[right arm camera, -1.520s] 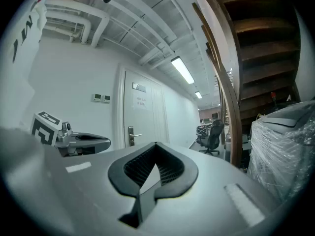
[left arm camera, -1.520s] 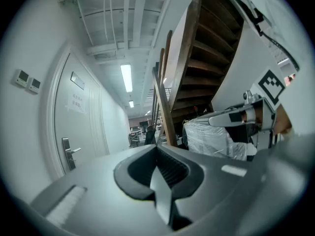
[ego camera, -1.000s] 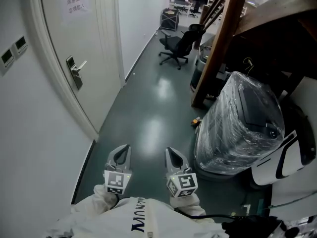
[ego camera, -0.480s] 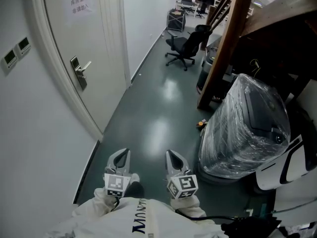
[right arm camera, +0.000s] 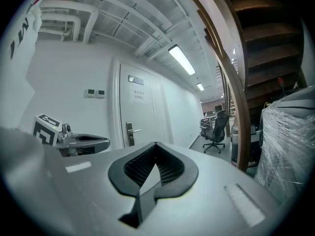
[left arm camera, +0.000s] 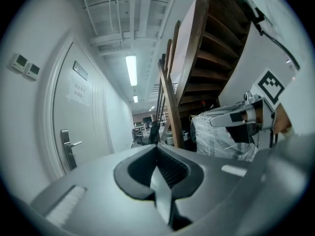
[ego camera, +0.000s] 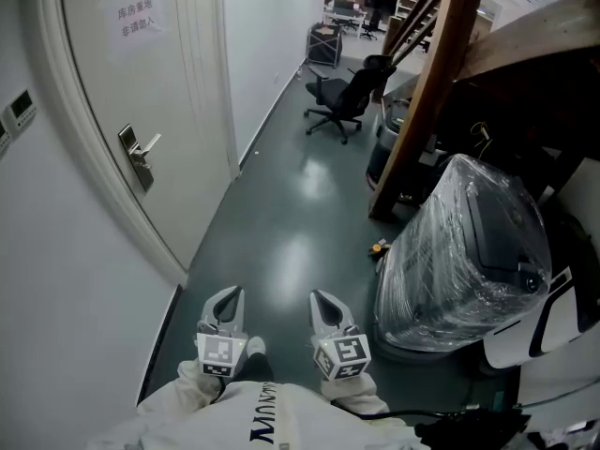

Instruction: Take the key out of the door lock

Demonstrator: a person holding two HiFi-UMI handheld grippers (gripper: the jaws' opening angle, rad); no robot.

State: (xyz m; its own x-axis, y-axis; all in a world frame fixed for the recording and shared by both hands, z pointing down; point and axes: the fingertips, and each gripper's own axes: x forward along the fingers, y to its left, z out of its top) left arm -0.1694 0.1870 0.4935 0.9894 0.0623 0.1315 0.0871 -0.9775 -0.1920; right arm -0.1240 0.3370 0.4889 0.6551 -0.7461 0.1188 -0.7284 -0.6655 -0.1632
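One silver lever-handled door lock (ego camera: 138,157) sits on one white door (ego camera: 178,92), ahead and to the left, well apart from the two grippers. Its plate stands upright; the key is too small to make out. The left hand-held gripper (ego camera: 228,298) is nearer than the right hand-held gripper (ego camera: 324,302). Both are closed, empty.

Door (ego camera: 150,82) at left, lock handle (ego camera: 138,157) on it. Left gripper (ego camera: 228,296) and right gripper (ego camera: 323,300) side by side, well apart from door. Wrapped bundle (ego camera: 464,242) at right, stair post (ego camera: 422,101) behind it, chair (ego camera: 342,97) farther back.
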